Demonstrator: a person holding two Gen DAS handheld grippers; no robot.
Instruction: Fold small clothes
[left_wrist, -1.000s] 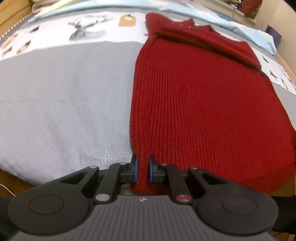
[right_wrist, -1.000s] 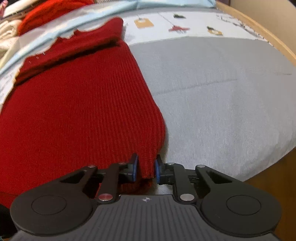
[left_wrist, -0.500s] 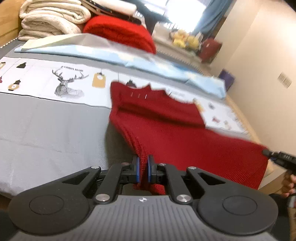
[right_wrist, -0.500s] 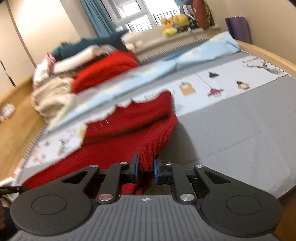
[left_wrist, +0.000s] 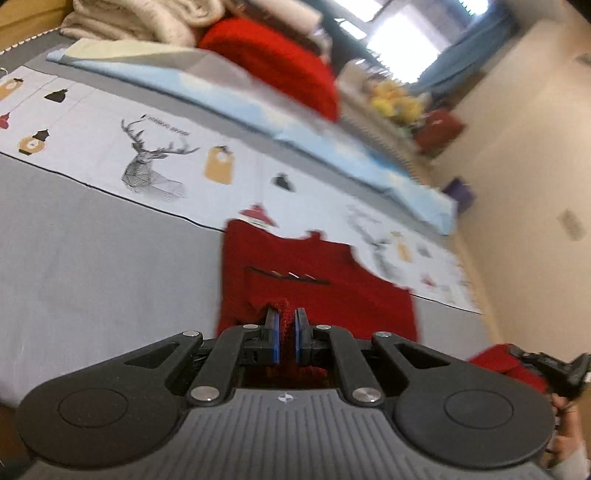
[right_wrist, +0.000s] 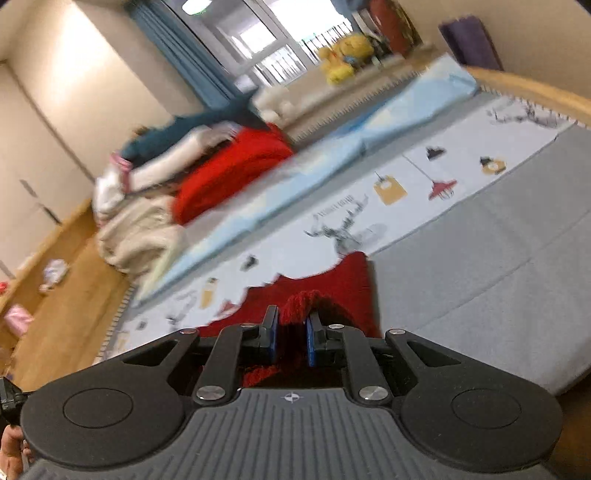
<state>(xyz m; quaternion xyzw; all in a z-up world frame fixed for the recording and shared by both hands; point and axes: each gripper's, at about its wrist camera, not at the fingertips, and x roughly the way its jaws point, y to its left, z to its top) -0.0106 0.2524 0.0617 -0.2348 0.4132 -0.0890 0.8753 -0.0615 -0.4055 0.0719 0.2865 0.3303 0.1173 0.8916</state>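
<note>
A dark red knitted sweater (left_wrist: 317, 280) lies on the grey bed cover (left_wrist: 96, 258), its collar end toward the far side. My left gripper (left_wrist: 285, 334) is shut on the sweater's near hem at its left corner and holds it lifted. My right gripper (right_wrist: 291, 338) is shut on the hem's right corner; the knit (right_wrist: 314, 291) bunches up between its pads. In the left wrist view the right gripper (left_wrist: 546, 365) shows at the far right with red cloth in it. Most of the sweater's lower body is hidden behind the grippers.
A white printed strip with a deer drawing (left_wrist: 155, 162) crosses the bed beyond the sweater. A light blue sheet (right_wrist: 332, 147), a bright red folded knit (right_wrist: 229, 170) and piled towels (right_wrist: 140, 240) lie at the far side. Wooden bed rail (right_wrist: 528, 88) at right.
Both grippers have lifted the sweater's hem off the bed and carried it forward toward the collar. The views tilted up from the flat cloth to the room beyond.
</note>
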